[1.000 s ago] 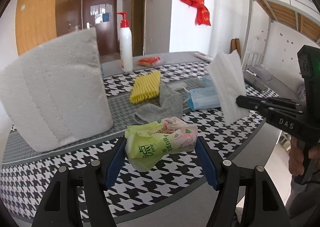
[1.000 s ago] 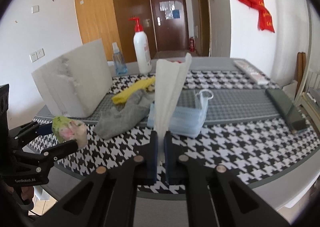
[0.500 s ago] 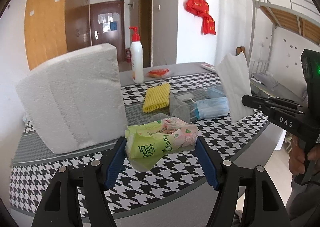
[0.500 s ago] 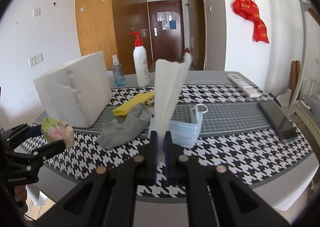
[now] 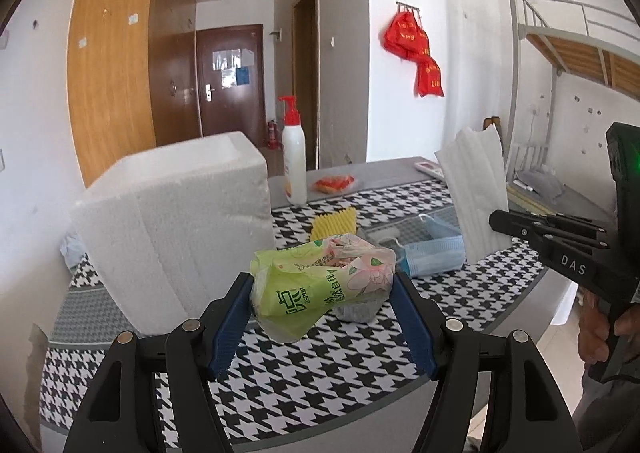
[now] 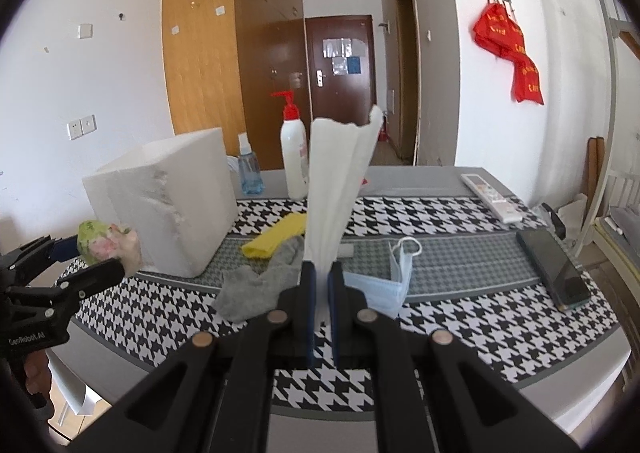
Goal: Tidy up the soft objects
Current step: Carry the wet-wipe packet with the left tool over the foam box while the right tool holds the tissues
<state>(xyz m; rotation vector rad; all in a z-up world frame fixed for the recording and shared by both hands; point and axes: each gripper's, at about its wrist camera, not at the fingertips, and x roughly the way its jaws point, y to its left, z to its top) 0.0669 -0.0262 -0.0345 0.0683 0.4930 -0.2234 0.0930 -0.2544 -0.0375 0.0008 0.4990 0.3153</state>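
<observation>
The left tongs (image 5: 323,305) stand partly open around a soft green tissue pack (image 5: 320,285), their blue pads pressing both of its ends and holding it in the air above the near edge of the tabletop (image 5: 360,365), which is covered with a black-and-white houndstooth cloth. The right tongs (image 6: 321,281) are closed almost completely on the lower end of a folded white tissue (image 6: 340,189), which stands upright from the pads and fans out a little at the top; in the left wrist view the same tissue (image 5: 476,197) shows raised off the tabletop at the right, gripped by the other tool, with part of a hand (image 5: 600,333) on its handle. On the tabletop, behind the held pack, stands a large white foam block (image 6: 168,205). Near the middle lie a yellow cloth (image 6: 276,239), a crumpled grey sock (image 6: 260,281) just in front of it, and a light blue face mask (image 6: 384,285) to the right of the sock, its ear loop curled upward. Farther back stand a white pump bottle with a red head (image 6: 294,157) and a small clear blue spray bottle (image 6: 248,169). At the right side lie a white remote control (image 6: 492,193) and a dark phone (image 6: 554,269), well apart from the soft things.
</observation>
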